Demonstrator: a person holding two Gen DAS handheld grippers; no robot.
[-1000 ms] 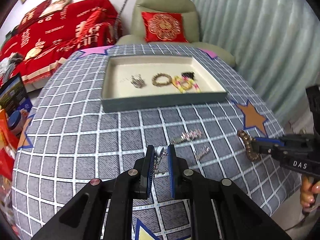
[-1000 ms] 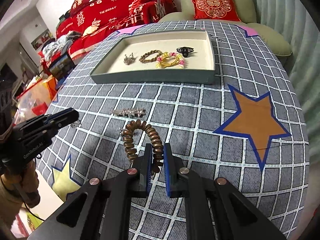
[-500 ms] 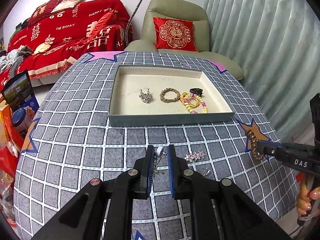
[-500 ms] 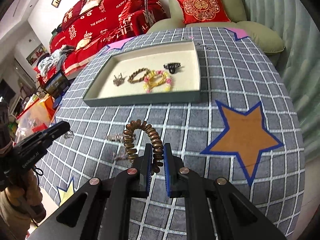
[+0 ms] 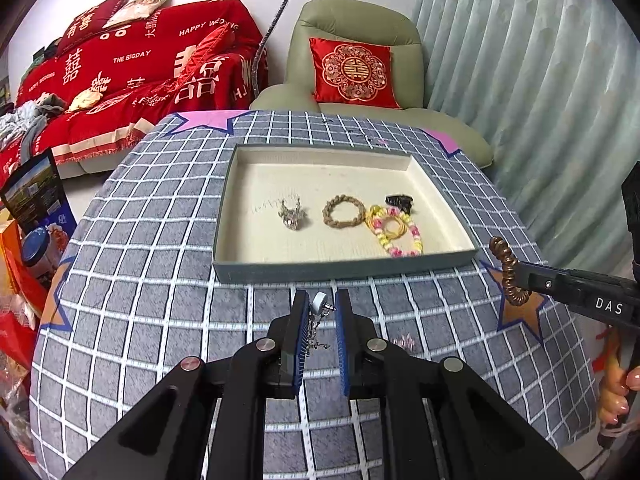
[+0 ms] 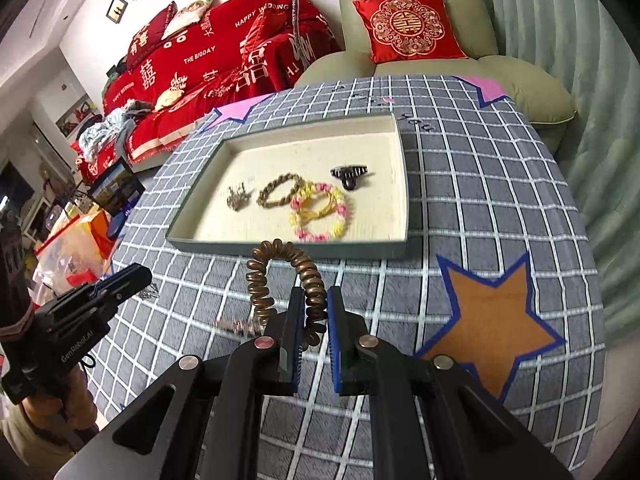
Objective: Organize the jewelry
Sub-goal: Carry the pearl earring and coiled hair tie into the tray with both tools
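Observation:
My left gripper (image 5: 322, 305) is shut on a small silver earring (image 5: 319, 303) whose chain hangs between the fingers, above the checked tablecloth and just short of the tray's near wall. The grey tray (image 5: 344, 269) holds a silver piece (image 5: 293, 216), a braided bracelet (image 5: 344, 212), a yellow-pink bead bracelet (image 5: 397, 230) and a black hair clip (image 5: 398, 201). My right gripper (image 6: 312, 305) is shut on a brown spiral hair tie (image 6: 260, 280), held in the air before the tray (image 6: 288, 250). The left gripper (image 6: 136, 276) shows at the left of the right wrist view.
One small sparkly clip (image 5: 402, 340) lies on the cloth near my left fingers, blurred in the right wrist view (image 6: 236, 325). Bags and boxes (image 5: 28, 248) stand off the table's left edge. A green armchair (image 5: 360, 40) and a curtain (image 5: 540, 100) are behind and to the right.
Both grippers have risen and moved toward the tray, each keeping its grip. The tray now sits nearer in both views, and the loose pieces on the cloth have slid under the fingers.

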